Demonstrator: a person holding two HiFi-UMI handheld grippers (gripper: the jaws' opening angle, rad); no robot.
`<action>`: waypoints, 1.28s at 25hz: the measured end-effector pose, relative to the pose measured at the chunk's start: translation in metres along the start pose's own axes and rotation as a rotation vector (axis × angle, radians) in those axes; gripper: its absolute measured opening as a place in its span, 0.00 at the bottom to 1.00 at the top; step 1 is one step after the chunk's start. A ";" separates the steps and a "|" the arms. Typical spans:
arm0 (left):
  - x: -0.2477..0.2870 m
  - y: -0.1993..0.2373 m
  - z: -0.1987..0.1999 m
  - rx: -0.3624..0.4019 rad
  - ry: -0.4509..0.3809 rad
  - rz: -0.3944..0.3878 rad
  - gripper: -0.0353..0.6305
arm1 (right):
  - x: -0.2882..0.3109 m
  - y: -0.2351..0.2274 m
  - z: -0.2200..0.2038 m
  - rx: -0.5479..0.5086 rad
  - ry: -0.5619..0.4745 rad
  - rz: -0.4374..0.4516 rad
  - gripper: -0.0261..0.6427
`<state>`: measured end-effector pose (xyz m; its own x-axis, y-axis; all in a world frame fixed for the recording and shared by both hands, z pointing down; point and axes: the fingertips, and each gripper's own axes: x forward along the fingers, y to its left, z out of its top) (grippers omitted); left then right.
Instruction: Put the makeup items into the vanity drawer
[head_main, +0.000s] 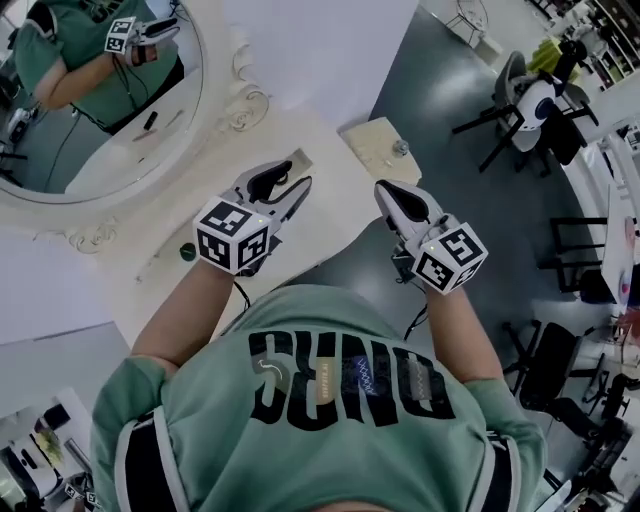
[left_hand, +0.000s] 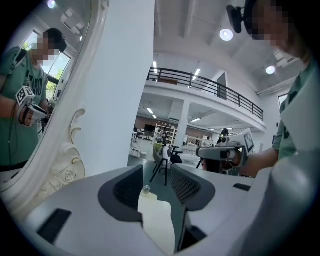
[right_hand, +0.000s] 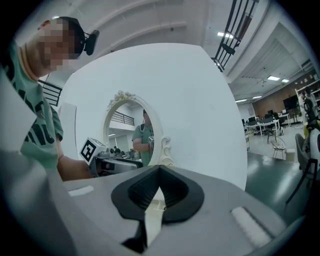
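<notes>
**A:** Head view. We see the left gripper (head_main: 285, 186) and the right gripper (head_main: 398, 200) held side by side above the cream-white carved vanity table (head_main: 330, 215), below its oval framed mirror (head_main: 90, 150). How do the jaws stand?

**B:** In the left gripper view we find the jaws spread, with nothing gripped; only a cream surface shows beyond the gap. In the right gripper view we find the jaws pressed together at their tips, pinching nothing.

**A:** And the makeup?

**B:** We make out one small dark green round item (head_main: 187, 252) lying on the table top. It is just beside the left gripper's marker cube (head_main: 232, 235) and touched by neither gripper. What kind of item it is we cannot tell.

**A:** The drawer?

**B:** We note a cream rectangular drawer panel (head_main: 372, 150) with a small round metal knob (head_main: 400, 148) at the table's far right edge, ahead of the right gripper. Whether it stands open we cannot tell.
</notes>
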<state>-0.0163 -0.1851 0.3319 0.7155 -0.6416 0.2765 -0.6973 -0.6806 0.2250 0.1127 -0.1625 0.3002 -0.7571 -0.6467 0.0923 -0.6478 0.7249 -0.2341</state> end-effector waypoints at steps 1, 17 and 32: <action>-0.005 -0.006 0.004 0.005 -0.013 -0.006 0.30 | -0.004 0.002 0.003 -0.003 -0.001 0.001 0.05; -0.024 -0.033 0.024 -0.053 -0.128 -0.033 0.06 | -0.036 -0.009 0.021 -0.029 -0.003 -0.004 0.05; -0.023 -0.042 0.016 -0.027 -0.092 -0.064 0.06 | -0.037 -0.007 0.013 -0.025 0.001 -0.010 0.05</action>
<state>-0.0026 -0.1474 0.3015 0.7584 -0.6281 0.1740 -0.6504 -0.7120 0.2646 0.1462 -0.1473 0.2858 -0.7505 -0.6539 0.0954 -0.6574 0.7241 -0.2087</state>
